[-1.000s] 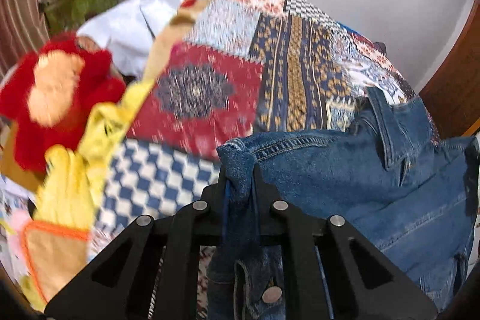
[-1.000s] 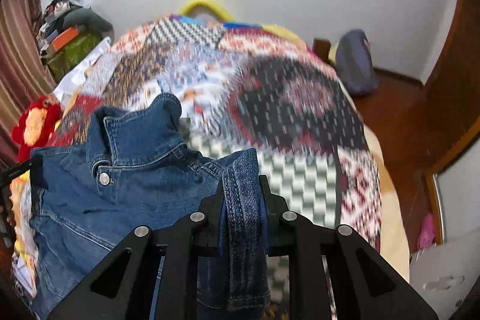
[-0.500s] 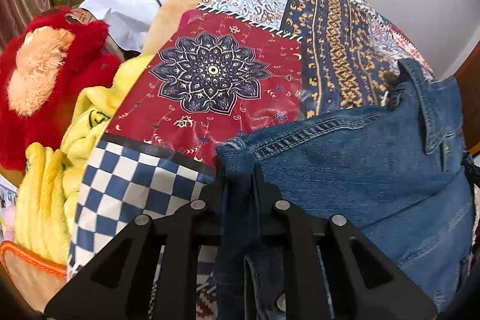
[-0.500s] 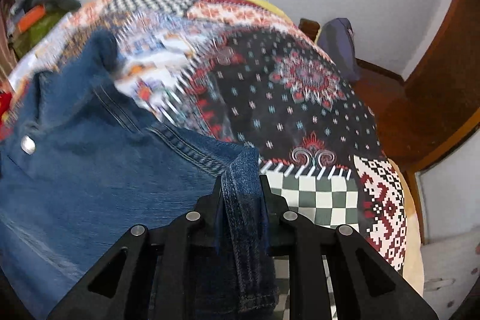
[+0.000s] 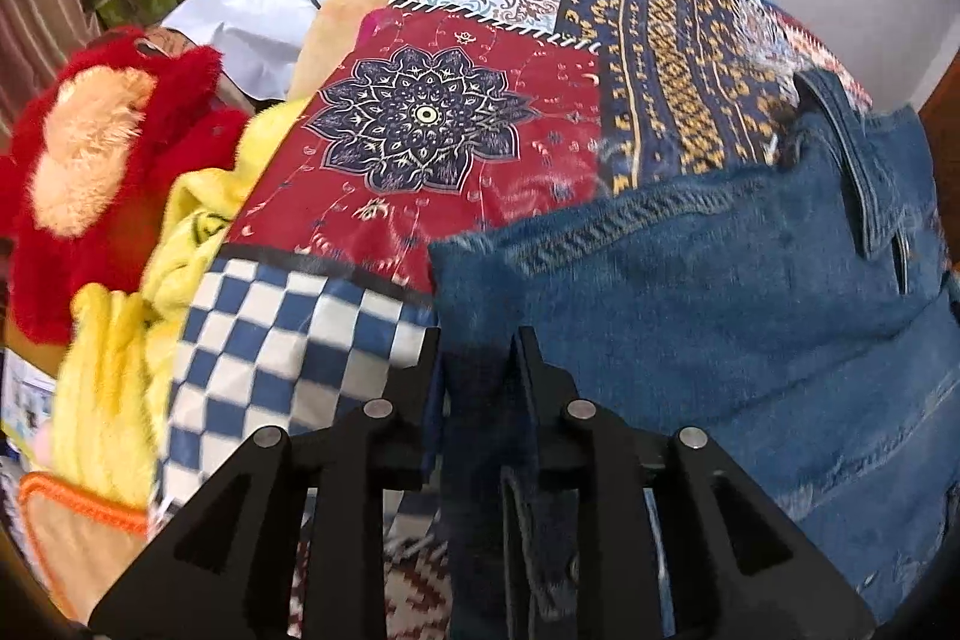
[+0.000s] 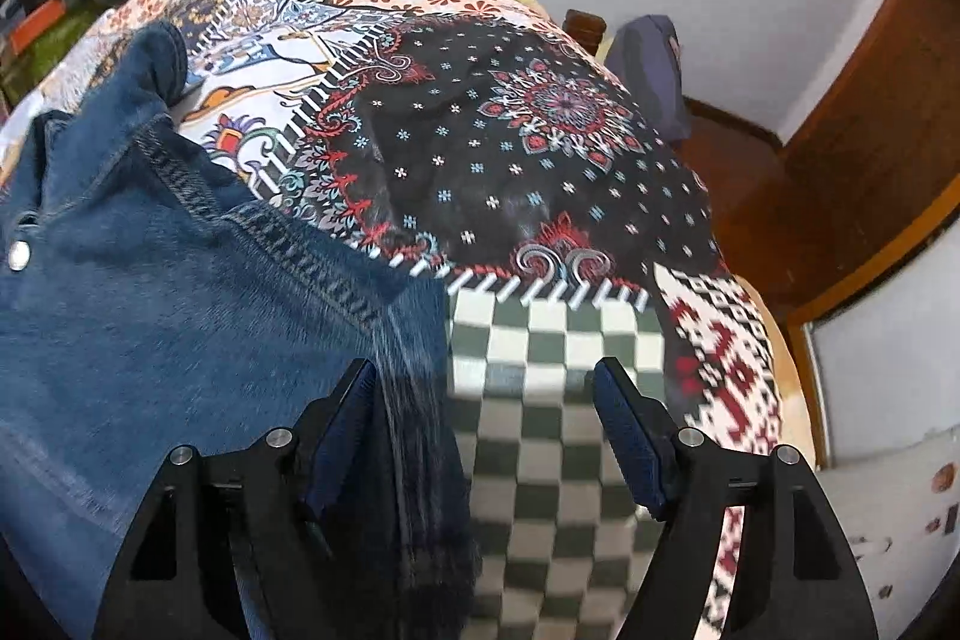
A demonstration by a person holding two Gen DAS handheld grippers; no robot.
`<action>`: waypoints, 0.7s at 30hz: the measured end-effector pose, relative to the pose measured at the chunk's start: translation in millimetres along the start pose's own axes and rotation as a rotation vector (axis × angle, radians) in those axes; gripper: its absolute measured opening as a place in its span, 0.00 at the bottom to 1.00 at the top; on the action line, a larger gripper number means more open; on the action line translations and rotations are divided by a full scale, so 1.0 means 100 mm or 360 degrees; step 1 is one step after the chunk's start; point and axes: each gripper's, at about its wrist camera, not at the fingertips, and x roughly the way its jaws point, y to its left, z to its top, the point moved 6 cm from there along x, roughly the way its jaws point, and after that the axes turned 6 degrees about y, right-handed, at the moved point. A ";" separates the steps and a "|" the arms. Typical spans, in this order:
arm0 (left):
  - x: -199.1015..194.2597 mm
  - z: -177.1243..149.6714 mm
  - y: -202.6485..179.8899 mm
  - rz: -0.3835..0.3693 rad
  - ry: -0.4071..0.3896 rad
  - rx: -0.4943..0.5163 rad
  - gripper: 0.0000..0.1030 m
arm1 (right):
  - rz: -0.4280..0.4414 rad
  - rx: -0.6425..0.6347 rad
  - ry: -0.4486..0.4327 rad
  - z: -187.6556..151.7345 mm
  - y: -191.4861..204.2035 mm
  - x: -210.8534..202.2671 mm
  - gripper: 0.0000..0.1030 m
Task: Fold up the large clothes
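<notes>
The left gripper (image 5: 477, 358) is pinching a fold of the denim jacket (image 5: 720, 316) tight between its fingers. The right gripper (image 6: 486, 388) is holding its fingers wide apart, and a blurry edge of the jacket is hanging just beside its left finger (image 6: 342, 424). The jacket is lying on the patchwork blanket (image 6: 540, 148). The frame is cutting off its lower part.

1 denim jacket (image 5: 720, 316), 1 patchwork quilt (image 5: 432, 124), 1 red plush (image 5: 90, 160).
</notes>
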 end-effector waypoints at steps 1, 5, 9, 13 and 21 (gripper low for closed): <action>-0.05 -0.03 -0.01 0.0021 0.0000 0.0015 0.21 | 0.0007 -0.0005 0.0001 -0.03 -0.01 -0.07 0.70; -0.31 -0.12 -0.06 0.0014 -0.0030 0.0052 0.26 | -0.0050 -0.0103 -0.0080 -0.13 0.00 -0.46 0.70; -0.73 -0.23 -0.14 -0.0004 -0.0138 0.0075 0.52 | 0.0014 -0.0161 -0.0185 -0.26 0.05 -0.94 0.70; -1.22 -0.39 -0.24 -0.0028 -0.0252 0.0107 0.72 | 0.0113 -0.0164 -0.0244 -0.45 0.10 -1.43 0.74; -1.98 -0.89 -0.35 -0.0072 -0.0386 0.0168 0.98 | 0.0256 -0.0142 -0.0335 -0.91 0.17 -2.11 0.86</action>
